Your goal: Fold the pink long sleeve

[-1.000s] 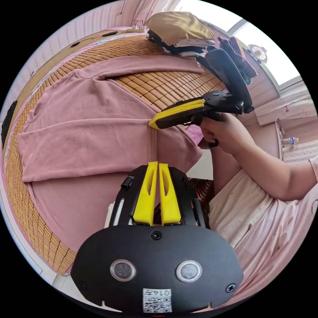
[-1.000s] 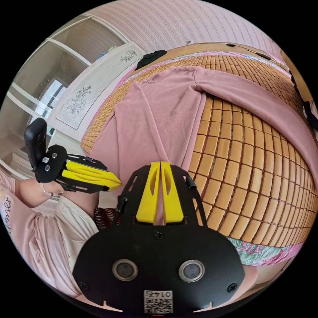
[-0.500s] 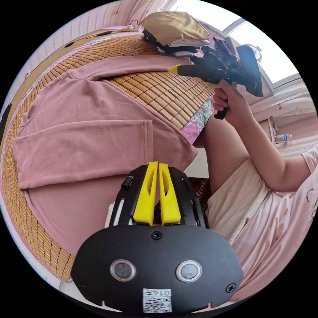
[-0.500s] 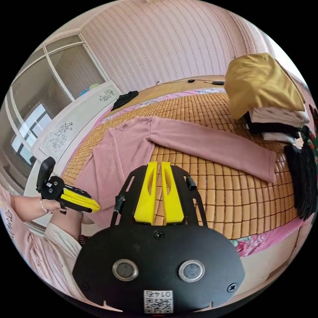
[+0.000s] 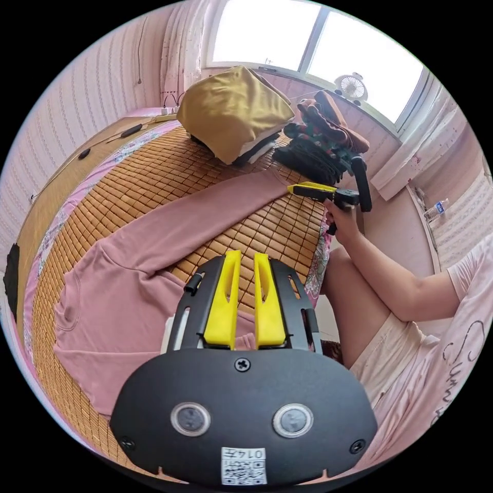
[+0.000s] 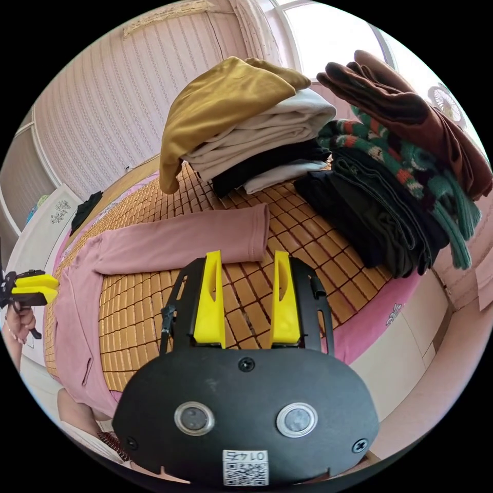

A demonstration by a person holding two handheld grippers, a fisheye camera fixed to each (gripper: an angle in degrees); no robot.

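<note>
Striped pink wallpaper and a bright window are being shown behind a bed covered by a bamboo mat [image 5: 154,174], on which the work is being done. At about nine o'clock in the left gripper view, the pink long sleeve [image 5: 118,308] is being kept flat on the mat, body spread, apparently so that its parts can be folded over one at a time. From there one sleeve [image 6: 179,239] is being left stretched out straight toward one o'clock, its cuff ending near the stacks; it is judged to be the next part to be brought in.

At the centre, the left gripper [image 5: 245,298] is being held above the shirt's body with its jaws slightly parted and nothing between them. Toward two o'clock, the right gripper [image 5: 308,190] is being reached to the cuff, jaws seeming closed from that distance; in its own view the right gripper [image 6: 246,300] is being carried with jaws spread wide and empty, just short of the cuff, presumably for a grasp.

At twelve to two o'clock, folded clothes topped by a mustard garment [image 6: 226,97] and a dark pile [image 6: 390,185] are being kept aside, clear of the folding area.

Cursive lettering on the person's top [image 5: 462,354] is being seen, but it cannot be made out whole.
</note>
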